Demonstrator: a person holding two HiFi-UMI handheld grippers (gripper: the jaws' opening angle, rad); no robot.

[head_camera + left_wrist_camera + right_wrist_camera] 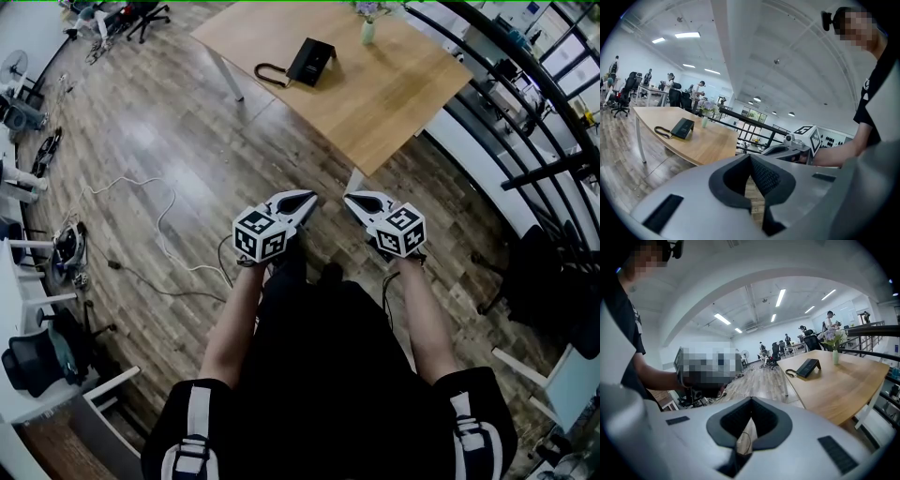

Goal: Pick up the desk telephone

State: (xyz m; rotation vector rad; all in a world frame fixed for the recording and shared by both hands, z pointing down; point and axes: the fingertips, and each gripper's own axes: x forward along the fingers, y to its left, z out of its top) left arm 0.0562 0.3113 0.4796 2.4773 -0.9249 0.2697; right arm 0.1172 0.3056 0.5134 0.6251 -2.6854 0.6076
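Observation:
The black desk telephone (310, 62) with its coiled cord lies on a light wooden table (394, 103), far ahead of me. It also shows small in the left gripper view as the telephone (682, 128) and in the right gripper view as the telephone (808, 367). My left gripper (306, 199) and right gripper (351, 199) are held side by side over the wooden floor, well short of the table. Both are shut with nothing between the jaws. The left gripper's (750, 158) and the right gripper's (751, 401) pads meet in their own views.
A small vase with flowers (367, 28) stands on the table beyond the phone. A black railing (525, 112) runs along the right. Cables (159, 225) trail over the floor at left, by chairs (37, 361) and equipment. People sit at desks far back.

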